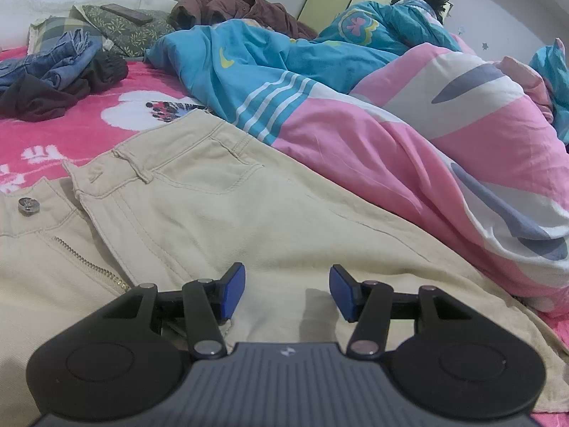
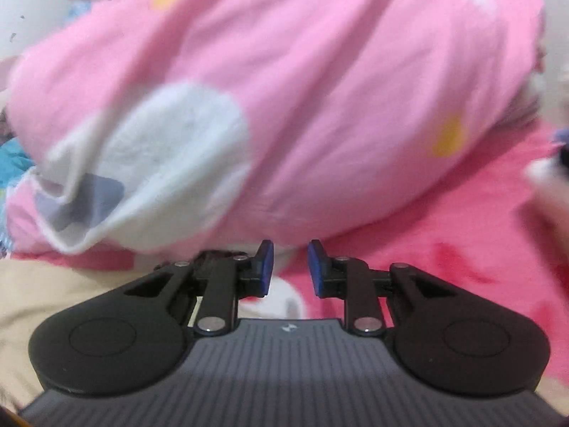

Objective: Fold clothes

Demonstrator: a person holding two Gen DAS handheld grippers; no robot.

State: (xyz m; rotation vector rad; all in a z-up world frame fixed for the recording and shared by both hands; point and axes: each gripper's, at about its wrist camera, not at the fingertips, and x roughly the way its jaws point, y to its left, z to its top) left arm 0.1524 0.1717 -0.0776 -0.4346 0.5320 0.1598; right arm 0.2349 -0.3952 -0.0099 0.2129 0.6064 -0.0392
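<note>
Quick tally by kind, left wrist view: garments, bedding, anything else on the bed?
Garments: 4: beige trousers, blue jeans, black garment, brown coat
Bedding: 3: quilt, green pillow, plaid pillow
Other: 1: dark phone-like slab
Total: 8

Left tongs (image 1: 287,293): I see both blue pads (image 1: 234,293) spread wide, nothing between them, body level and low, pointing forward. Right tongs (image 2: 290,268): pads (image 2: 266,268) parted by a narrower gap, also holding nothing, level and pointing forward. My right view is blurred. No hand or sleeve visible.
</note>
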